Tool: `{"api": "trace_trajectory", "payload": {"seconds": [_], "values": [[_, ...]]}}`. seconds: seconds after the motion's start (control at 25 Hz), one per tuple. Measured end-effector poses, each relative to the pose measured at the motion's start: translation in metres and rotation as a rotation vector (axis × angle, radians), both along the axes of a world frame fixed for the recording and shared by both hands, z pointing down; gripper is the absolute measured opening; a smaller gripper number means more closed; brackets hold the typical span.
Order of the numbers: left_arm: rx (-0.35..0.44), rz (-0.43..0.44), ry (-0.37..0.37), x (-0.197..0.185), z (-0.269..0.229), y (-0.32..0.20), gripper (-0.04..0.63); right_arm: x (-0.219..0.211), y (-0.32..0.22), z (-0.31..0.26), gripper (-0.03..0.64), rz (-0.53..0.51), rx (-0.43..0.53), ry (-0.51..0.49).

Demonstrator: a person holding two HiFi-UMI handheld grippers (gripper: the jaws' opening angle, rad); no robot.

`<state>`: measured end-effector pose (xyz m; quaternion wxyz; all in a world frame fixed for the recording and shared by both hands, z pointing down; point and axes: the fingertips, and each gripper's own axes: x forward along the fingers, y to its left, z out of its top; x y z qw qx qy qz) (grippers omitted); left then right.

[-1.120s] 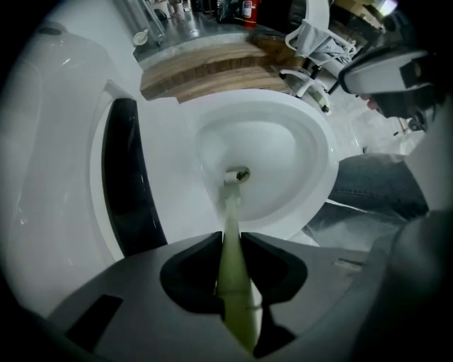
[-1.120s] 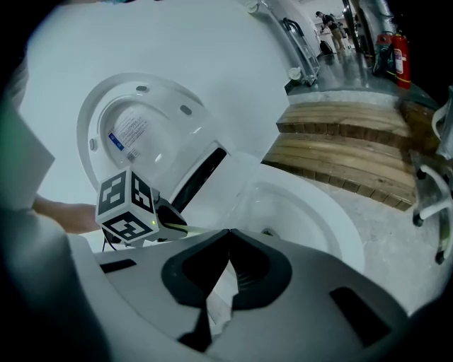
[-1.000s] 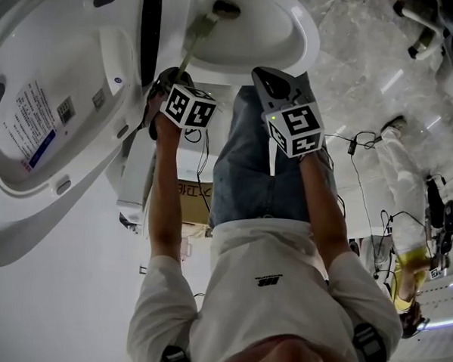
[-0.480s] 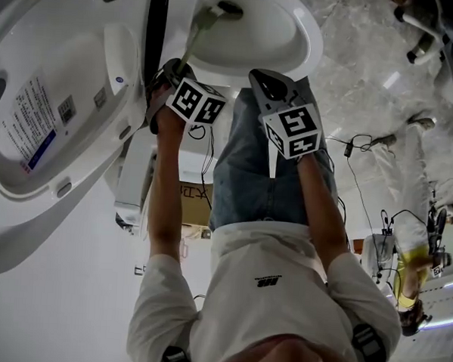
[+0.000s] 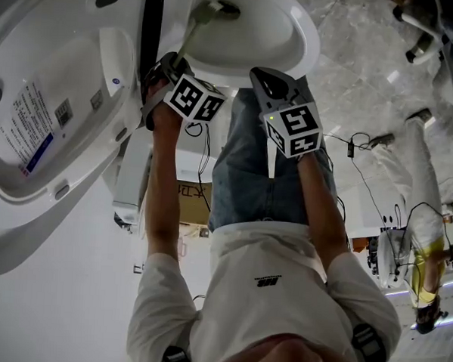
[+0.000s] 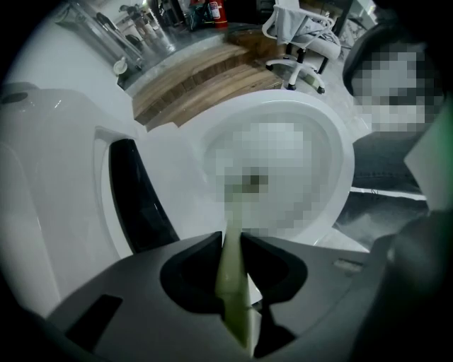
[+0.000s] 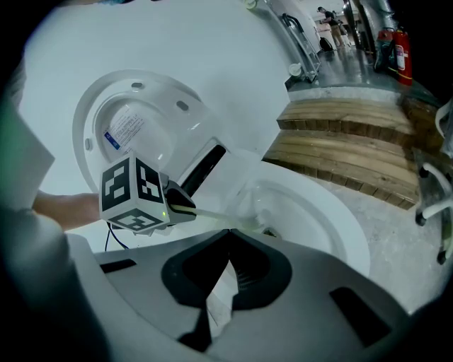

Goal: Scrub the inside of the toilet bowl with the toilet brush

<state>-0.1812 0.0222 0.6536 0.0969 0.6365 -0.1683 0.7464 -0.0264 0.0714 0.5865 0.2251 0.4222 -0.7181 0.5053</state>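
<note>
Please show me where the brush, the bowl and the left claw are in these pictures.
brush (image 6: 232, 272): left gripper view, on its pale green handle between the jaws.
bowl (image 5: 306, 37): head view, on the white rim.
left claw (image 6: 231, 239): left gripper view, midway between the fingertips, shut on the brush.

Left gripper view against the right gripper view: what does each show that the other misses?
Only the left gripper view shows the left gripper up close, jaws clamped on the toilet brush handle. Only the right gripper view shows the right gripper, jaws together and empty, and the raised lid with its label. Both show the toilet bowl and the wooden steps.
</note>
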Motion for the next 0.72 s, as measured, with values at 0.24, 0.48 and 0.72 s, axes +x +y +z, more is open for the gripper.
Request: {"api": "trace_trajectory", "payload": {"seconds": [0.24,0.48,0.72], "values": [[-0.001,-0.148,0.075,0.008,-0.003,-0.011,0.092,0.004,-0.001,-0.001,-0.005,-0.004,0.001,-0.004],[-0.034,-0.454,0.172,0.010,0.002,-0.004,0.092,0.007,0.001,-0.001,-0.005,-0.022,-0.005,-0.008],[-0.019,-0.673,0.222,0.019,0.006,0.012,0.092,0.010,0.002,-0.001,-0.005,-0.056,-0.008,-0.007]]}}
